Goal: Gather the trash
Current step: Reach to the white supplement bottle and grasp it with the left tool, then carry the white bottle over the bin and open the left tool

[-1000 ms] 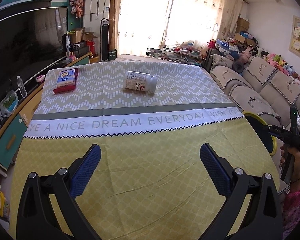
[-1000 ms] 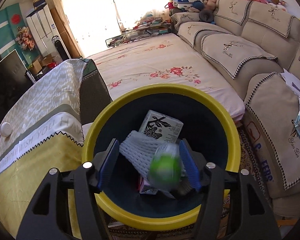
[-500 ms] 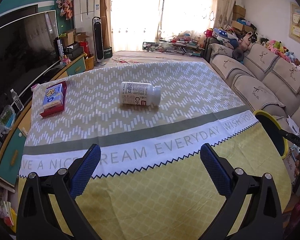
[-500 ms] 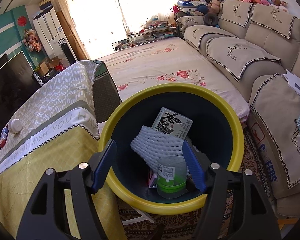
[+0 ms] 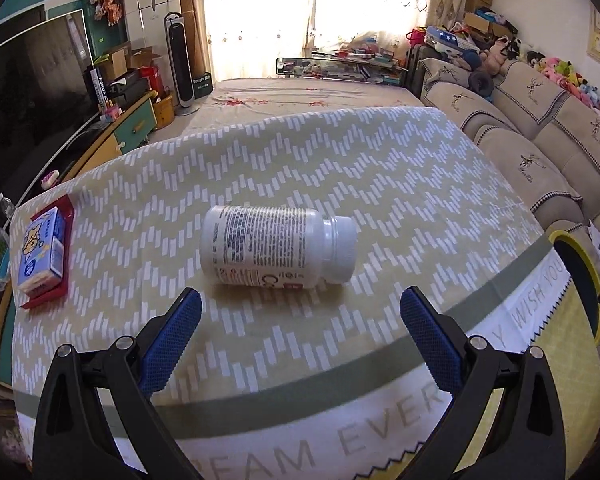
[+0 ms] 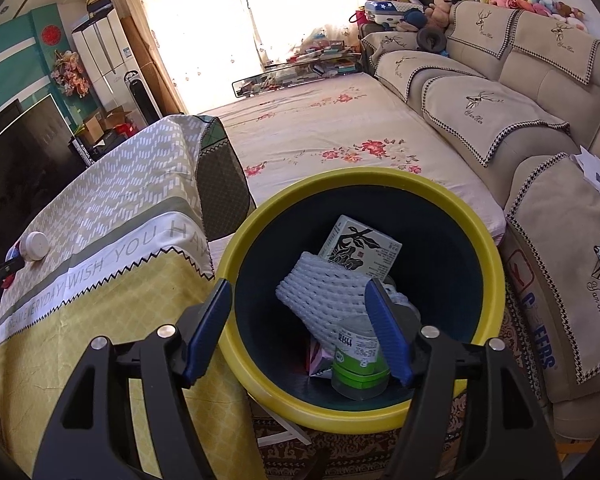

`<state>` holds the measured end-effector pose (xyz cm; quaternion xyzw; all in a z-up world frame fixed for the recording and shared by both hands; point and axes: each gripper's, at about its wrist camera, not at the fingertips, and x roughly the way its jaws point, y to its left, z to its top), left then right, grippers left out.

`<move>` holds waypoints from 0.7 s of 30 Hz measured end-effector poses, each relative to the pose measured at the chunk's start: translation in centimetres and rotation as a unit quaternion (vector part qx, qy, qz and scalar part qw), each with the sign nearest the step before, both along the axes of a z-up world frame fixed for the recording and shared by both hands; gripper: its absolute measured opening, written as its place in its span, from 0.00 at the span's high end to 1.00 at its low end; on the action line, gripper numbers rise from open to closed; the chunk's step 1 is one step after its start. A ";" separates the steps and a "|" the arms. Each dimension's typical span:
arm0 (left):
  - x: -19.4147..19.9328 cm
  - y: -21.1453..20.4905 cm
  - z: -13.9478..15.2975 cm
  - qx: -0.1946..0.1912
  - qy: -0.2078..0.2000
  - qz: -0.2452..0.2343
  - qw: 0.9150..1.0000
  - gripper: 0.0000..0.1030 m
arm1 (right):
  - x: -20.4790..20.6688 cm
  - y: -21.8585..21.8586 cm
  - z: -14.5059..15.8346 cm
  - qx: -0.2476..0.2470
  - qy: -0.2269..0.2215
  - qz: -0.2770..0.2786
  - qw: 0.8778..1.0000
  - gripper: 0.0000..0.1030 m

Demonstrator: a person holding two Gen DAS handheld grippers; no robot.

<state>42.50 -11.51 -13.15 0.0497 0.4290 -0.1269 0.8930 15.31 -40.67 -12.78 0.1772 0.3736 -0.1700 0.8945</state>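
Observation:
A white pill bottle (image 5: 278,252) lies on its side on the table, cap to the right. My left gripper (image 5: 300,320) is open and empty, just short of it, its jaws wider than the bottle. My right gripper (image 6: 300,320) is open and empty above the yellow-rimmed trash bin (image 6: 440,184). In the bin lie a white foam net (image 6: 320,300), a printed carton (image 6: 360,250) and a green-labelled bottle (image 6: 358,364). The pill bottle also shows in the right wrist view (image 6: 36,246), at the far left.
A blue box on a red tray (image 5: 44,256) sits at the table's left edge. The bin's rim (image 5: 580,264) shows beside the table's right edge. A sofa (image 6: 520,92) stands right of the bin. A TV (image 5: 24,92) is at the left.
My left gripper has moved forward over the table to the pill bottle. The green-labelled bottle has dropped from my right gripper into the bin, and that gripper has drawn back a little.

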 end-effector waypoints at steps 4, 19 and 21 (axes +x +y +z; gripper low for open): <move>2.3 0.0 -0.7 0.001 0.006 0.009 1.000 0.05 | 0.1 0.0 0.1 -0.007 0.003 0.002 1.000 0.37; 5.5 -1.5 -2.6 0.004 0.015 0.009 1.000 0.18 | 1.2 0.9 -0.7 0.000 0.014 0.016 1.000 0.37; 5.6 -1.5 -2.7 0.000 0.016 0.010 1.000 0.18 | 1.2 1.0 -0.5 0.000 0.013 0.017 1.000 0.37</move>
